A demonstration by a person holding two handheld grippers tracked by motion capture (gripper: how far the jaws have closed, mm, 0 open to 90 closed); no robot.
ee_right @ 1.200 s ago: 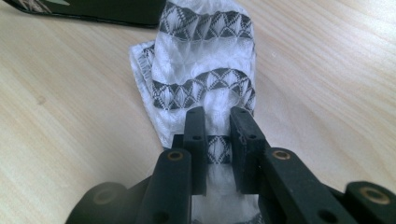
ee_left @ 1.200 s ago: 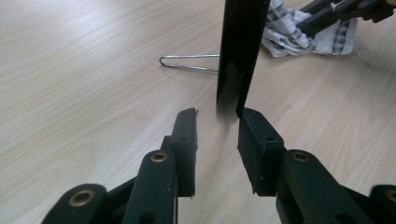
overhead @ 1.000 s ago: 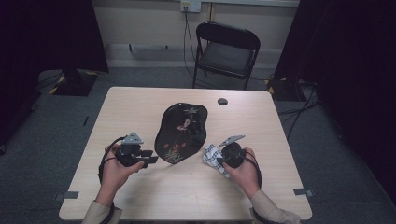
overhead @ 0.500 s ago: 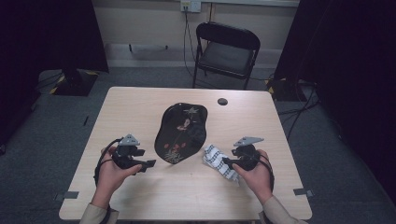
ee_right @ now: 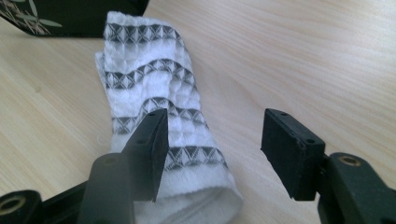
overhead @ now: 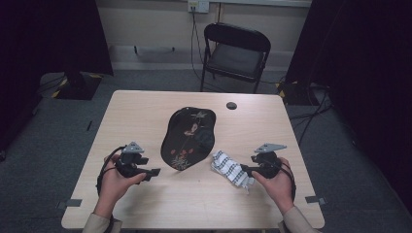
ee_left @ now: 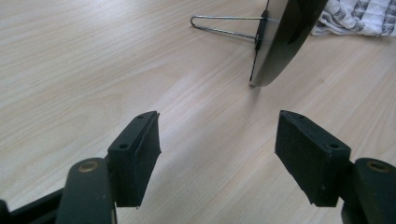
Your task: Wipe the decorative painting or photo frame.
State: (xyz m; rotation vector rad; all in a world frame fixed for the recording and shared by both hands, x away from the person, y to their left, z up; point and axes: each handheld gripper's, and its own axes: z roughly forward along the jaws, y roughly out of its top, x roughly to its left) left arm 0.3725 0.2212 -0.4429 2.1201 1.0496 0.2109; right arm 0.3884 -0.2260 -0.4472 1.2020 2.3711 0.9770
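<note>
A black lacquered plate (overhead: 187, 136) painted with flowers stands tilted on a wire stand (ee_left: 224, 25) in the middle of the table. Its shiny edge (ee_left: 280, 42) rises just beyond my left gripper (ee_left: 217, 154). That gripper (overhead: 145, 172) is open, its jaws have just been opening, and only bare wood lies between them. A white cloth with grey patterned bands (ee_right: 154, 88) lies folded on the table right of the plate (overhead: 231, 167). My right gripper (ee_right: 215, 149) is open over its near end. Its jaws have just been opening and the pads do not press on the cloth.
The light wooden table (overhead: 145, 111) has a small black round thing (overhead: 231, 105) near its far edge. Behind the table stands a black folding chair (overhead: 235, 53). Grey carpet surrounds the table. Both forearms come in from the near edge.
The right gripper has drawn back to the right with its jaws wider, and the cloth now lies loose on the table. The left gripper's jaws have widened while its hand hardly shifted.
</note>
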